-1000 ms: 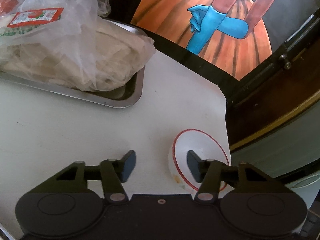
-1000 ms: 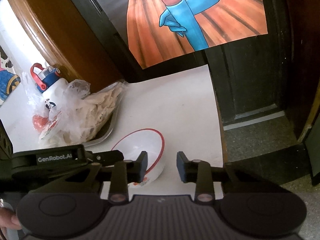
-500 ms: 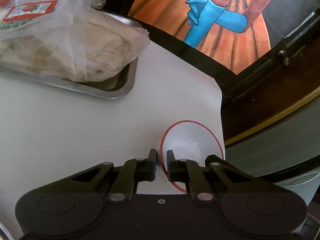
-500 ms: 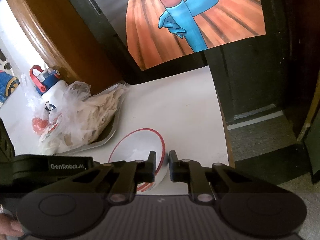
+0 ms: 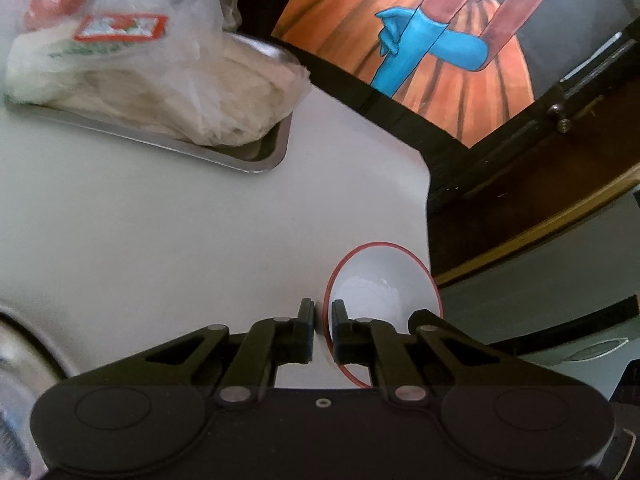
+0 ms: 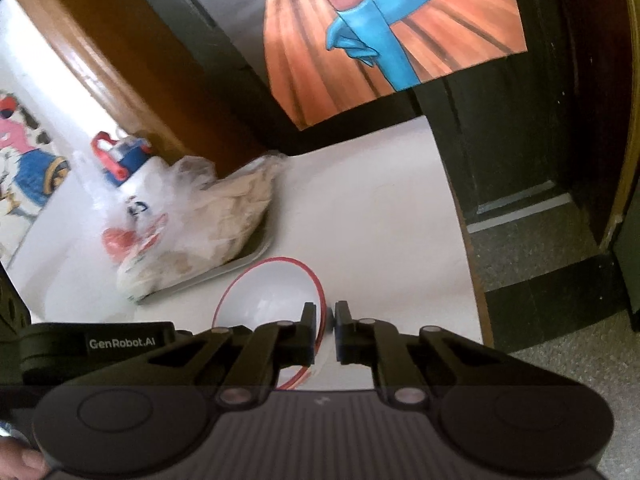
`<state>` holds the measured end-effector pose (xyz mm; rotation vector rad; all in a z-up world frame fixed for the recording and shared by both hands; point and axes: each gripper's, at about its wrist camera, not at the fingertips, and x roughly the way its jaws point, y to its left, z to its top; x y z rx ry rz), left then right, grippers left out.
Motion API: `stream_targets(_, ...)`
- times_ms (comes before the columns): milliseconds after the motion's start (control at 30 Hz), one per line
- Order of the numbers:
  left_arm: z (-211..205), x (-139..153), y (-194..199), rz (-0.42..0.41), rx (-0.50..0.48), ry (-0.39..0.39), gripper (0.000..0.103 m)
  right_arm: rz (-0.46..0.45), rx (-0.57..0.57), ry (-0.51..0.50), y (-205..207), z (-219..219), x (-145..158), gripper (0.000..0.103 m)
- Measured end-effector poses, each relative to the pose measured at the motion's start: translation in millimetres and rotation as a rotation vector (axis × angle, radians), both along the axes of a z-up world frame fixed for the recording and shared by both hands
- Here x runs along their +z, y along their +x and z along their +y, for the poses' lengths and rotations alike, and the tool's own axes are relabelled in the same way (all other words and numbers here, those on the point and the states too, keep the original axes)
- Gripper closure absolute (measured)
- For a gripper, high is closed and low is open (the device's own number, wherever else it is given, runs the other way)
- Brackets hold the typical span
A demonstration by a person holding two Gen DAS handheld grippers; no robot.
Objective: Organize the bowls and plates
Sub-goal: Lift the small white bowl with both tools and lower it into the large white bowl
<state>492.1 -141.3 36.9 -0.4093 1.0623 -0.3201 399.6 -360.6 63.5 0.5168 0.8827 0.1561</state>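
Pinching opposite sides of 1 white bowl [image 5: 384, 280] with a thin red rim, both claws hold it near the right edge of the white desk [image 5: 160, 240]. The left claw [image 5: 323, 322] has its 2 fingers drawn close together on the bowl's left rim, 1 finger outside the wall and 1 inside. In the right wrist view the right claw [image 6: 327, 322] is pressed together the same way on the right rim of the bowl [image 6: 268, 292], its left finger inside and its right finger outside. Part of the left claw's black body, lettered GenRobot.AI, shows at the left of that view, just beside the bowl.

Whether the bowl rests on the desk or hangs clear of it cannot be told from these views.

Farther away and to the left, a metal tray [image 5: 248, 162] lies on the desk, carrying a clear plastic bag [image 5: 192, 84] of pale, flat, folded food. At the bag's far left end sits a red-and-green label [image 5: 120, 28]. Behind the bag, in the right wrist view, stands a white bottle with a red and blue cap [image 6: 120, 156].

Beyond the desk's far edge, a dark door carries a poster [image 5: 440, 52] showing an orange pleated skirt and a blue gloved hand.

A fingertip [image 6: 24, 460] of the person shows at the lower left corner of the right wrist view.
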Motion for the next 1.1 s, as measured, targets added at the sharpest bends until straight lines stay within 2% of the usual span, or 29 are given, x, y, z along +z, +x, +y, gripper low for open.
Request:
stream_targets(300, 30.0, 41.0, -64.5, -0.047, 0.005, 0.007, 0.095, -0.024, 0.056, 0.001, -50.8, 27.6, 42.9, 0.093)
stream_targets(533, 58.5, 63.2, -129.8, -0.088, 0.02, 0.013, 0.095, -0.044, 0.115, -0.013, -103.2, 53.9, 68.0, 0.093)
stream_targets(867, 92.8, 66.7, -215.3, -0.096, 0.026, 0.061, 0.095, -0.018, 0.187, -0.048, -176.9, 93.8, 74.4, 0.093)
stream_targets(1100, 106.2, 52.2, -247.0, -0.09, 0.025, 0.092, 0.095, 0.006, 0.206, -0.063, -204.2, 111.1, 65.0, 0.093)
